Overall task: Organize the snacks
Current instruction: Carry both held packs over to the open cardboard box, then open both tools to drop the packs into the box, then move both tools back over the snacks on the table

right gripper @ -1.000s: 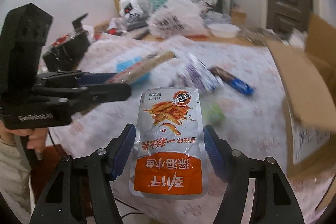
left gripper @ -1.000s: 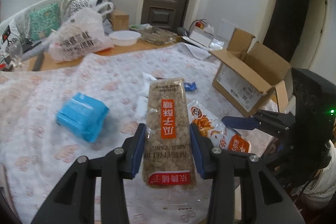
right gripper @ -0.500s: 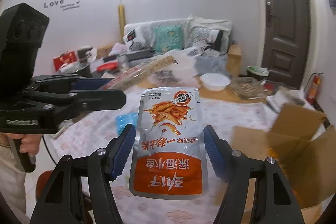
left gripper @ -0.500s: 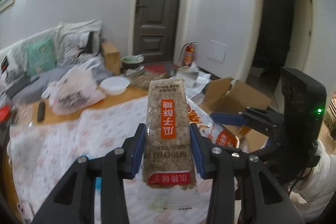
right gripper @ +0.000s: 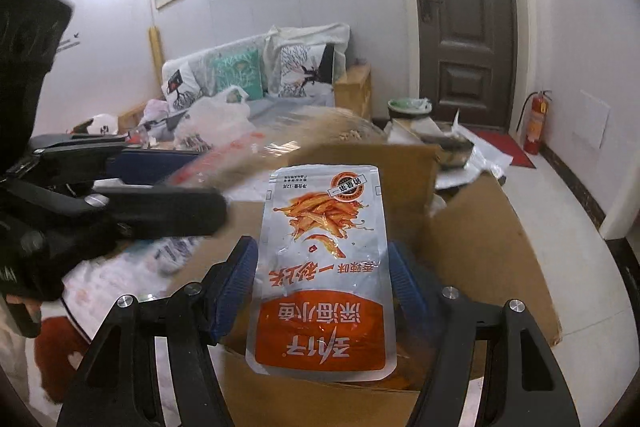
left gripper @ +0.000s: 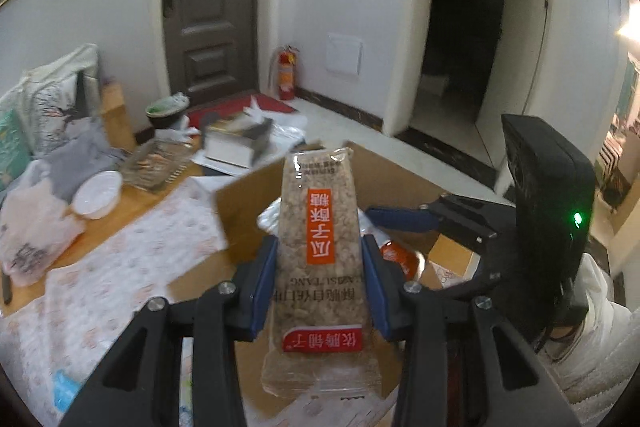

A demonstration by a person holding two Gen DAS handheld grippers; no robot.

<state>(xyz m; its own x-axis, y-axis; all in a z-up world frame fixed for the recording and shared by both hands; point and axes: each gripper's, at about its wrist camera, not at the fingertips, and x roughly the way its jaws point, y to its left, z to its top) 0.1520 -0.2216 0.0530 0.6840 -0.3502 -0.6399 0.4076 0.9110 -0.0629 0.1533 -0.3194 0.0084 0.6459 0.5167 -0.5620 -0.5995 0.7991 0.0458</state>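
My left gripper (left gripper: 319, 279) is shut on a long clear pack of seed brittle (left gripper: 320, 247) with an orange label, held upright above the open cardboard box (left gripper: 240, 211). My right gripper (right gripper: 322, 275) is shut on a silver and orange pouch of dried fish (right gripper: 322, 267), held over the same box (right gripper: 480, 243). The right gripper shows at the right of the left wrist view (left gripper: 404, 219), with its pouch (left gripper: 396, 257) just behind the brittle pack. The left gripper (right gripper: 160, 183) shows at the left of the right wrist view, its brittle pack (right gripper: 248, 159) blurred.
The patterned tablecloth (left gripper: 108, 267) covers the table left of the box. A white bowl (left gripper: 98, 193), a white plastic bag (left gripper: 28, 231) and a wire basket (left gripper: 154, 163) stand on its far wooden edge. A sofa with cushions (right gripper: 256, 75) lies beyond. A blue packet (left gripper: 64, 389) lies low left.
Both grippers have lifted off the tablecloth and swung right with their snacks, from over the table to over the open cardboard box. Both stay shut on their packs.
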